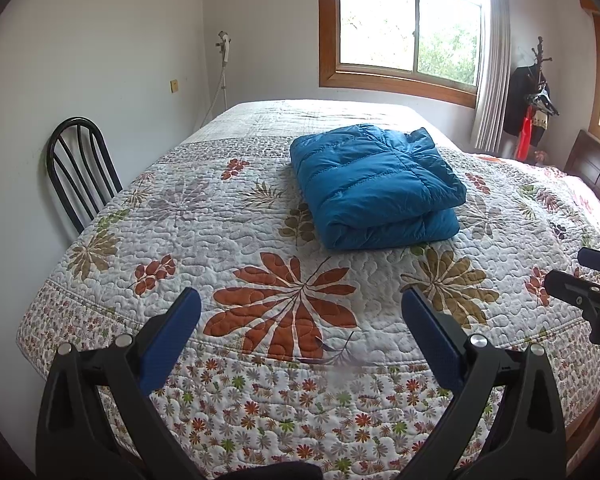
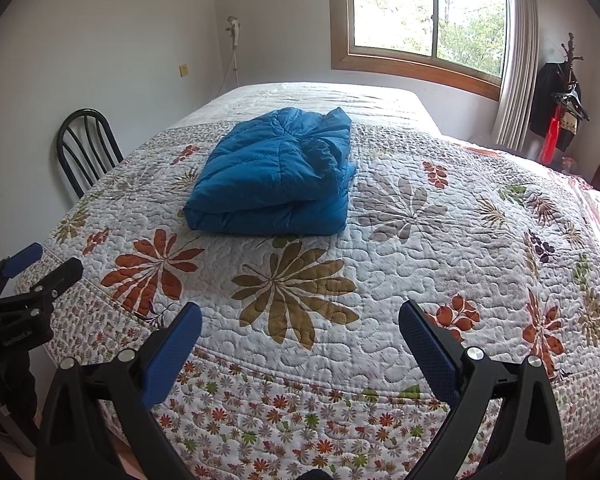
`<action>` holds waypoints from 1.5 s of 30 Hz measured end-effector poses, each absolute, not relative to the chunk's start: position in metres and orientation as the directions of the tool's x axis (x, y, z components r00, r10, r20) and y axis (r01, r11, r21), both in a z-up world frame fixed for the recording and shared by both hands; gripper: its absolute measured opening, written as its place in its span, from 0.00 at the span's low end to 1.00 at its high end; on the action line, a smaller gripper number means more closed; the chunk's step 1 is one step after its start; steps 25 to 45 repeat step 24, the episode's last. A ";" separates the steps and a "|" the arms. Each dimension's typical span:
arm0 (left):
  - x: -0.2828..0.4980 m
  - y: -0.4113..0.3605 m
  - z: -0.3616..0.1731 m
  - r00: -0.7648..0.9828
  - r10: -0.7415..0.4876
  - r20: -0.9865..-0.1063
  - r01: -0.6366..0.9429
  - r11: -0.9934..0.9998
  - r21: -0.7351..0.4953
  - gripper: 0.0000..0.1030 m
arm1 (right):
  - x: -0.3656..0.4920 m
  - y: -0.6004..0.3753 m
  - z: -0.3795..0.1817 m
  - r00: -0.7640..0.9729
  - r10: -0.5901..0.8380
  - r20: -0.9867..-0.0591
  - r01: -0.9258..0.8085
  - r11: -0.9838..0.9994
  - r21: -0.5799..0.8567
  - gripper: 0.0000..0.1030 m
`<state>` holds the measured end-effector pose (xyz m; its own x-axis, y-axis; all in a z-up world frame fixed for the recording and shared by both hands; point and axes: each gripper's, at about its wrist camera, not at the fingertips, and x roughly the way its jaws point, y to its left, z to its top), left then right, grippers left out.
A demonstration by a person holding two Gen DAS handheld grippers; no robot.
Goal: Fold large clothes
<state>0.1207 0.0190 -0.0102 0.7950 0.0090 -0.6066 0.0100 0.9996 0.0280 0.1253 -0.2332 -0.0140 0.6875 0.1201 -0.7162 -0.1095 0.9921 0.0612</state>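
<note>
A blue quilted puffer jacket lies folded into a thick bundle in the middle of the bed; it also shows in the right wrist view. My left gripper is open and empty, held above the bed's near edge, well short of the jacket. My right gripper is open and empty, beside the left one at the same edge. The right gripper shows at the right of the left wrist view, and the left gripper at the left of the right wrist view.
The bed carries a white floral quilt. A black metal chair stands against the wall at the bed's left. A window with a curtain is behind, and a coat rack with hanging clothes at the far right.
</note>
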 end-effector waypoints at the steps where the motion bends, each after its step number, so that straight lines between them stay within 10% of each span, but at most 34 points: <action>1: 0.121 0.019 -0.010 0.795 0.009 -0.607 0.010 1.000 0.027 0.97 | 0.125 -0.233 -0.014 0.688 0.119 -0.716 -0.108 0.992 0.060 0.96; 45: 0.123 0.021 -0.012 0.792 0.005 -0.610 0.013 1.000 0.025 0.97 | 0.125 -0.232 -0.014 0.687 0.123 -0.716 -0.111 0.992 0.064 0.96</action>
